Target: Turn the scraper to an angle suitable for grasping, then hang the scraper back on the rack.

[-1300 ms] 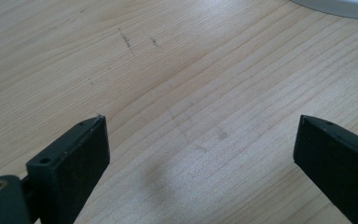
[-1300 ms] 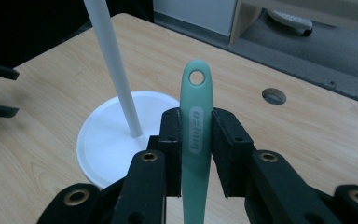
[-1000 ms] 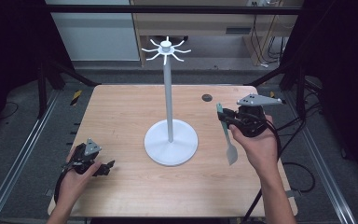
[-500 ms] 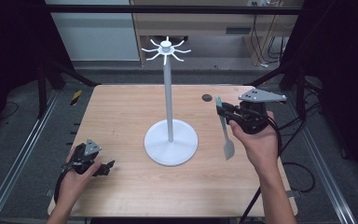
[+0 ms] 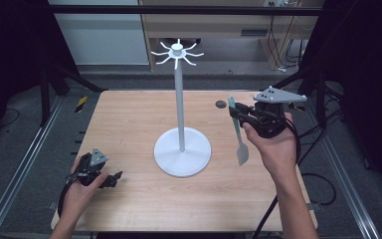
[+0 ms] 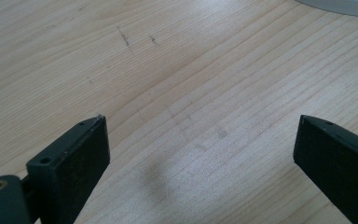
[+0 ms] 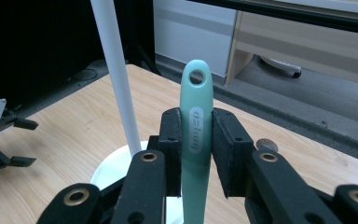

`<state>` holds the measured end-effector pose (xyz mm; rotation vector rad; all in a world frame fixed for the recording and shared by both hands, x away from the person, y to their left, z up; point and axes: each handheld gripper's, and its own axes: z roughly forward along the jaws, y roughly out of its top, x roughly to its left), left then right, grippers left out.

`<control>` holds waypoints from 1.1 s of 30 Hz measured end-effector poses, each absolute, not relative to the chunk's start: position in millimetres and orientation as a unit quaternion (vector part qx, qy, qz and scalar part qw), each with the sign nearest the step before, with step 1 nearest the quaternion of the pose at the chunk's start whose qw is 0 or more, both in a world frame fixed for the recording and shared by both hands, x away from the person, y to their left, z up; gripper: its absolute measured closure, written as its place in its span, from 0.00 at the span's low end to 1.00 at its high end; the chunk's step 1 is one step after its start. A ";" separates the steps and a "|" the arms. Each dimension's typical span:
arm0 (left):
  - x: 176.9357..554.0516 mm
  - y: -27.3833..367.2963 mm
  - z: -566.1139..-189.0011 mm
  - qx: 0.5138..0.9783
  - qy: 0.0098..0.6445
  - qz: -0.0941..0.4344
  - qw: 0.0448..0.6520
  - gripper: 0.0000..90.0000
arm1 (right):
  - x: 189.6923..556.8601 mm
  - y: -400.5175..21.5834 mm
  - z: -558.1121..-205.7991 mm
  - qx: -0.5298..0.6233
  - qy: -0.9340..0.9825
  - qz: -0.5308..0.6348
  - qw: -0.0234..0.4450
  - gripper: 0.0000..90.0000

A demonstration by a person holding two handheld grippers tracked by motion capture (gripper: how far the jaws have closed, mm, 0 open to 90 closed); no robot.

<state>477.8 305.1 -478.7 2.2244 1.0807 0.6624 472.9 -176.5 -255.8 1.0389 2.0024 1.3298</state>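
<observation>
One mint spatula [image 7: 196, 122] between right tongs [image 7: 196, 140]

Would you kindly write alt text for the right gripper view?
The right gripper clamps its two black jaws on the handle of a mint-green plastic spatula, hanging hole uppermost. Behind it, a white rack pole rises from a light wooden table.

The right tongs [image 5: 238, 113], clamped on the green spatula [image 5: 239, 138], are now higher than a second ago, so the spatula's blade hangs clear above the surface [image 5: 129, 124].
</observation>
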 end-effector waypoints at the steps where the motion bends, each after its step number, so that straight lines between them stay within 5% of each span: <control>1: 477.8 305.2 -478.7 0.833 0.404 0.248 0.286 0.04 | 472.8 -176.5 -254.6 0.384 0.738 0.490 0.260 0.83; 33: 478.0 304.3 -478.9 0.834 0.402 0.247 0.286 0.04 | 479.0 -154.8 -232.4 0.370 0.727 0.520 0.255 0.83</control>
